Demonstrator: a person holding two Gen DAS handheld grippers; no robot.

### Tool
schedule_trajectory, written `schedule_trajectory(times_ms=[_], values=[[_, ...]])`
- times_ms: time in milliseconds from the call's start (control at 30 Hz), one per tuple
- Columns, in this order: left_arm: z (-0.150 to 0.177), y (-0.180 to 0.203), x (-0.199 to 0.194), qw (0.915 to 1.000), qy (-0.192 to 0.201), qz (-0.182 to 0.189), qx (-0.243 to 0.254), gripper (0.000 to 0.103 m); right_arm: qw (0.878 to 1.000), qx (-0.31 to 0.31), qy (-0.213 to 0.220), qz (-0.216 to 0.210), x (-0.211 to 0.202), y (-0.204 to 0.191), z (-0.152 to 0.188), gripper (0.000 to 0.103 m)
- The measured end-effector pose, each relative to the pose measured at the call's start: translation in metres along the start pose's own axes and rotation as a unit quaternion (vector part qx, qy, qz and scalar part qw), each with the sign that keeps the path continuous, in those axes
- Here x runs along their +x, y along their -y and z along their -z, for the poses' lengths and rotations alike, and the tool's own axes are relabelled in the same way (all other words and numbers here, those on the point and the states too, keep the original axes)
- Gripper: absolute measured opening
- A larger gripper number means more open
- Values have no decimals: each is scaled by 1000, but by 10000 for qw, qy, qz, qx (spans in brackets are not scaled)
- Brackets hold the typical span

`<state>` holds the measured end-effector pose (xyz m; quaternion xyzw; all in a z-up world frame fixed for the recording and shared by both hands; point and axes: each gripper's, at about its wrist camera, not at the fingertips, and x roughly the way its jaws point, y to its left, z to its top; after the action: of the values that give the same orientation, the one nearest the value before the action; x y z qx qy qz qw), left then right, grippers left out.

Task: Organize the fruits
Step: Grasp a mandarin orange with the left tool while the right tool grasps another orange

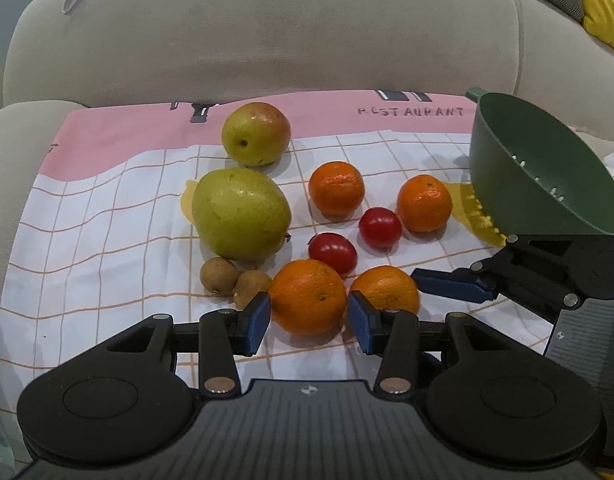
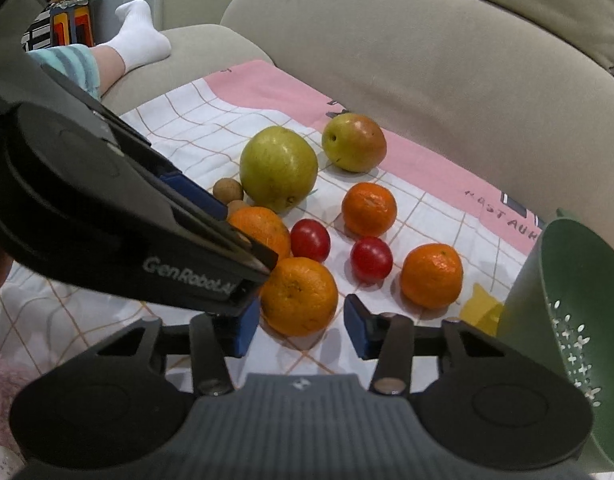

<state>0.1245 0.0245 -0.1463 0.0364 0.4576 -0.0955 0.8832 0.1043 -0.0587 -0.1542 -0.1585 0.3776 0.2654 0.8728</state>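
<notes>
Left wrist view: left gripper (image 1: 309, 316) sits part open w/ one mandarin (image 1: 308, 296) between its blue pads; near pad looks to touch the skin, far pad shows a sliver of gap, so can't call it a firm hold; a second mandarin (image 1: 387, 289) lies just right of the far pad, two brown longans (image 1: 219, 276) just left of the near pad, two cherry tomatoes (image 1: 333, 252) just beyond the fingertips, pears (image 1: 241, 212) further ahead-left, green colander (image 1: 543, 168) ahead-right; right gripper (image 1: 453, 285) comes in from the right, its finger close by that second mandarin. Right wrist view: right gripper (image 2: 301, 322) also part open, straddling the other mandarin (image 2: 299, 296); left pad hidden under the left gripper's body, right pad clearly apart from the fruit, so nothing held yet; colander wall (image 2: 547, 280) just right of the claw, tilted on its side; tomatoes ahead. Risks, as I judge: the two claws overlap over neighbouring fruit, so closing or lifting together could knock bodies & jolt a mandarin loose; a pad closing off-centre on round peel could squirt it across the gridded cloth (image 2: 179, 120) on soft sofa; left's near pad could nudge the longans; the tilted colander could roll or spill when fruit drops in.
</notes>
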Motion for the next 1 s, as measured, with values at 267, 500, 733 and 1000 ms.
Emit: schedule_trajectory(times_ms=[267,500,733,1000], values=[[1,0,2,10000,44,-16,-9,53,10000,78,21,-5,8,0,0,42],[-1,9,6,9996,82,-184,193,55,9991,151,-195,337,-4,13,9,42],[-2,27,14,9955,170,-535,769,56,9981,345,-229,445,-10,26,18,42],[3,36,21,9893,189,-777,1221,55,9983,348,-131,450,-13,25,21,42]])
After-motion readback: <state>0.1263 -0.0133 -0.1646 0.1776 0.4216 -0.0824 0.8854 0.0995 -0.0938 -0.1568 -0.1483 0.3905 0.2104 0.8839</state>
